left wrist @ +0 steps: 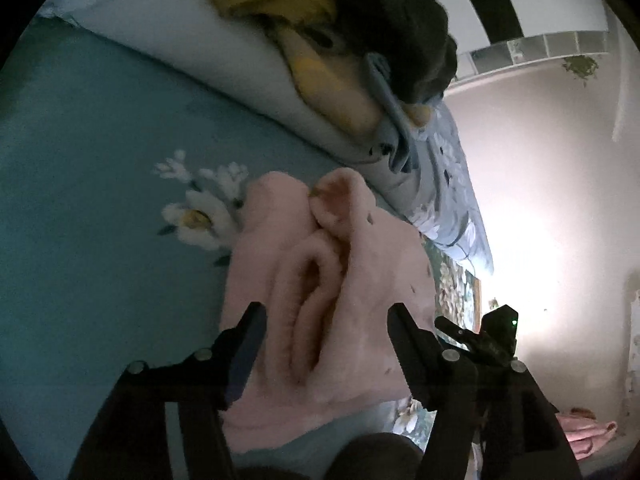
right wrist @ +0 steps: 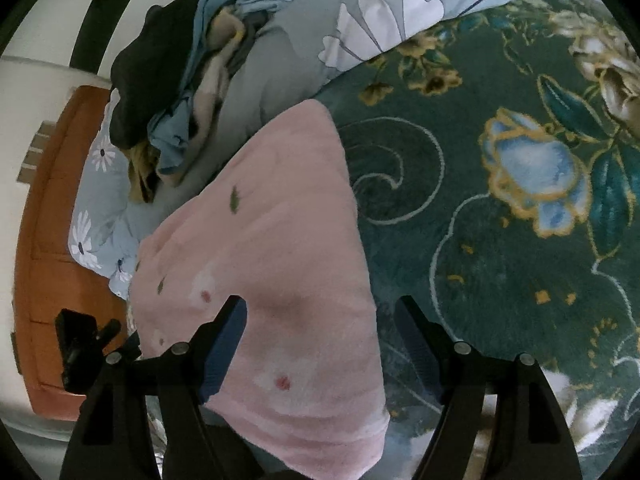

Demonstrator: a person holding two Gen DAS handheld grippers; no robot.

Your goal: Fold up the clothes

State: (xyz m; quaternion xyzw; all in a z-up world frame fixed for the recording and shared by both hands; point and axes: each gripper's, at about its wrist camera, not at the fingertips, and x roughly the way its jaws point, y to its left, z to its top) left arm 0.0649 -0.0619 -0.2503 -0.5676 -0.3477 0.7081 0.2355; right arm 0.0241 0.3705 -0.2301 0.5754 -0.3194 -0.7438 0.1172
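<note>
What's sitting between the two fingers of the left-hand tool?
The pink fleece garment, bunched into soft folds on the teal bedsheet, fills the gap between the left gripper fingers, seen in the left wrist view.

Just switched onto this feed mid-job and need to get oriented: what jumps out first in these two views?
The pink fleece garment dominates both views, lying on the bed, bunched into soft folds in the left wrist view and smoother in the right. Both the left hand-held gripper and the right hand-held gripper are open just over it, gripping nothing. Behind it, a heap of dark, blue and yellow clothes sits on a floral grey quilt.
</note>
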